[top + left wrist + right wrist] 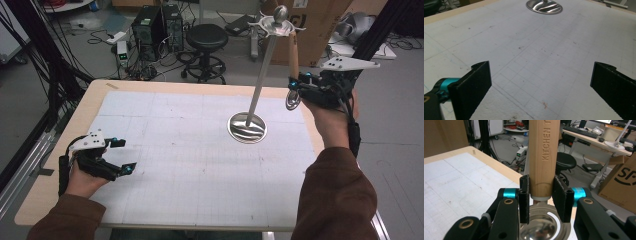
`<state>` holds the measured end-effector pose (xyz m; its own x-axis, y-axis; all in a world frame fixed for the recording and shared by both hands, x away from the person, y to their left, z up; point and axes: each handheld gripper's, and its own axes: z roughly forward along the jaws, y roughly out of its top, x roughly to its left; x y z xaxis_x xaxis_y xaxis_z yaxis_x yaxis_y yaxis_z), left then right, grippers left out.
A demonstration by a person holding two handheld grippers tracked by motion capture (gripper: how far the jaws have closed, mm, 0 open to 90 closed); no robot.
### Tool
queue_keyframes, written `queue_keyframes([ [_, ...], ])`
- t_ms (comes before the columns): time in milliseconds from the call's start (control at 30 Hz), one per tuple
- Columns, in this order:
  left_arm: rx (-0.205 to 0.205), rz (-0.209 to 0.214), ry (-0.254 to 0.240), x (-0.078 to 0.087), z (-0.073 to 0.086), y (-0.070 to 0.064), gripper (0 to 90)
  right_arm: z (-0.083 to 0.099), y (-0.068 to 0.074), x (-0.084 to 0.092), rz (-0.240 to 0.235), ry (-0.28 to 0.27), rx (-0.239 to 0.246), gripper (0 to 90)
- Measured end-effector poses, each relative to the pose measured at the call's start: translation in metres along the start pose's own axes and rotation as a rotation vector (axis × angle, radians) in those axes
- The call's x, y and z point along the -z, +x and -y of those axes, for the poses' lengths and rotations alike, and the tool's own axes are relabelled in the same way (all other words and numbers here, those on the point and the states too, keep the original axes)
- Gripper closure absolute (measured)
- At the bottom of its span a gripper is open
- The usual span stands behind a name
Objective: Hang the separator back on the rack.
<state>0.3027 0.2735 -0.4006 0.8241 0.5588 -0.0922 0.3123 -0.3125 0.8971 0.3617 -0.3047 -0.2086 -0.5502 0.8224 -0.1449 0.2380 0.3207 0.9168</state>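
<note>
In the high view we saw the right tongs [296,90] raised at the upper right of the frame, above the far right edge of the tabletop [45,200], pinching a wooden-handled kitchen utensil [293,55] with its handle pointing up and its shiny metal head hanging just below the jaws. In the right gripper view the right tongs [541,200] gripped the lower end of the wooden handle [544,157], one black jaw pressed against each side, and the embossed word "KITCHEN" ran along the wood; the metal head [541,227], slotted and bowl-shaped, sat at the bottom centre of the frame.

A metal stand [247,127] with a round base stood upright on the white gridded mat [200,165], right of centre, its thin pole rising to a hooked top near the utensil handle. The left tongs [122,156] hovered low at the lower left of the high view, holding nothing. In the left gripper view its jaws stood spread wide over the mat [536,62], with the stand base [544,6] at the top centre.
</note>
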Motion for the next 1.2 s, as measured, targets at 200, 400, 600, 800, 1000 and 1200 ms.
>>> queue_keyframes([
  [200, -0.002, 0.001, -0.003, 0.001, 0.000, 0.000, 4.0, 0.001, -0.001, -0.010, -0.006, 0.015, -0.013, 68.4],
  [400, -0.002, 0.000, -0.005, 0.001, 0.000, 0.000, 4.0, 0.000, 0.000, -0.016, -0.009, 0.021, -0.019, 68.3],
  [600, -0.004, 0.002, -0.004, 0.001, 0.000, 0.000, 4.0, 0.001, -0.001, -0.019, -0.012, 0.024, -0.022, 68.2],
  [800, -0.006, -0.002, -0.004, 0.001, 0.000, 0.000, 4.0, 0.001, -0.001, -0.021, -0.013, 0.029, -0.015, 67.3],
  [1000, -0.009, 0.000, -0.003, 0.001, 0.000, 0.000, 4.0, 0.001, -0.002, -0.022, 0.001, 0.032, -0.018, 60.7],
  [1200, -0.006, 0.001, -0.004, 0.001, 0.000, 0.000, 4.0, 0.002, -0.001, -0.019, -0.002, 0.036, -0.018, 52.7],
])
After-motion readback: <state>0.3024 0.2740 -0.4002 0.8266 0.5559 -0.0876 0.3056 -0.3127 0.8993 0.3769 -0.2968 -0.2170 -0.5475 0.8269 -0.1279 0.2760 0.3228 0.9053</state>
